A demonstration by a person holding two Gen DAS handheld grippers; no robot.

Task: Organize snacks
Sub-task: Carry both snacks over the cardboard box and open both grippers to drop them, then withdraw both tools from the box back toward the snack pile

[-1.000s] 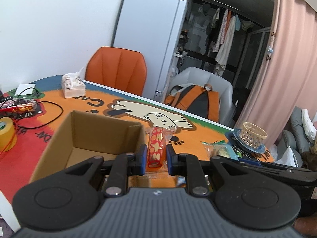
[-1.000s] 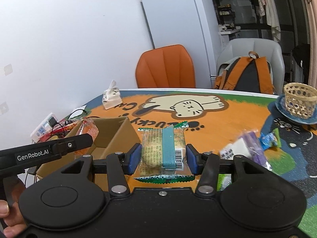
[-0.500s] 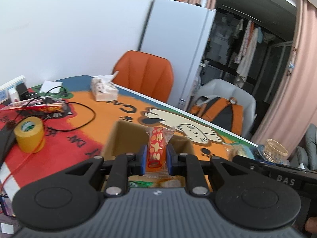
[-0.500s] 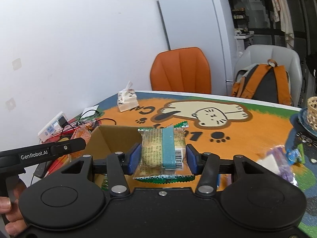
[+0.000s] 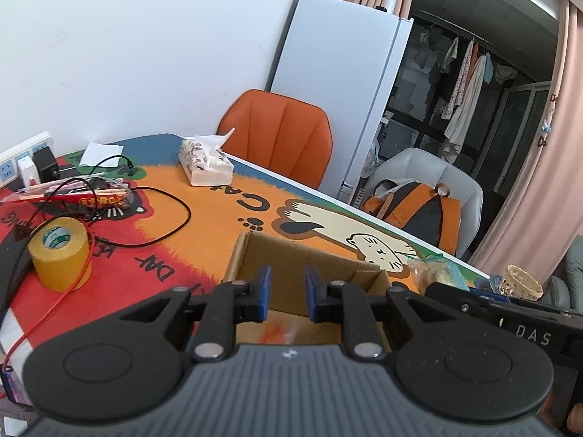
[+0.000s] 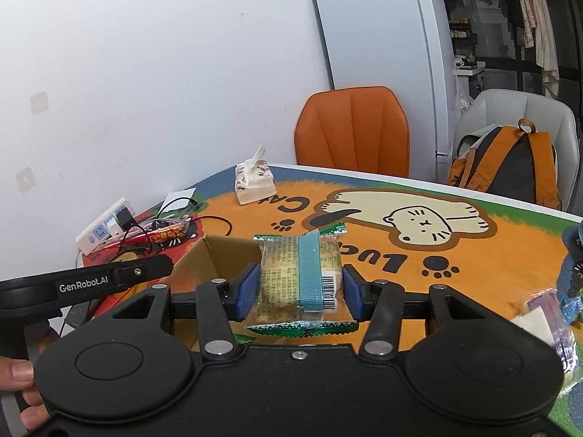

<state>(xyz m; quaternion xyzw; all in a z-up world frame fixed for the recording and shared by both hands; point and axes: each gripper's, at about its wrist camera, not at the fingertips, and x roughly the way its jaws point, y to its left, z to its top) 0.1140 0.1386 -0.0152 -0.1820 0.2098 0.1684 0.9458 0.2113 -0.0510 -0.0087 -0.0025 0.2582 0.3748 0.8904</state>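
An open cardboard box (image 5: 291, 255) stands on the cat-print table mat, right below my left gripper (image 5: 288, 293). Its blue pads stand a narrow gap apart with nothing between them. A blurred orange-red snack (image 5: 277, 331) shows inside the box under the jaws. My right gripper (image 6: 300, 287) is shut on a green-edged biscuit pack (image 6: 291, 266) with a blue stripe, held above the near right side of the box (image 6: 222, 255). In the left wrist view that pack (image 5: 437, 273) shows just right of the box.
A yellow tape roll (image 5: 60, 251), black cables and a power strip (image 6: 105, 229) lie left of the box. A tissue pack (image 5: 204, 164) sits behind it, before an orange chair (image 5: 280, 138). Loose snacks (image 6: 546, 313) and a wicker basket (image 5: 521, 282) lie to the right.
The red snack is gone from my left jaws and now lies in the box. Both grippers have moved left over the box; the right still holds its pack.
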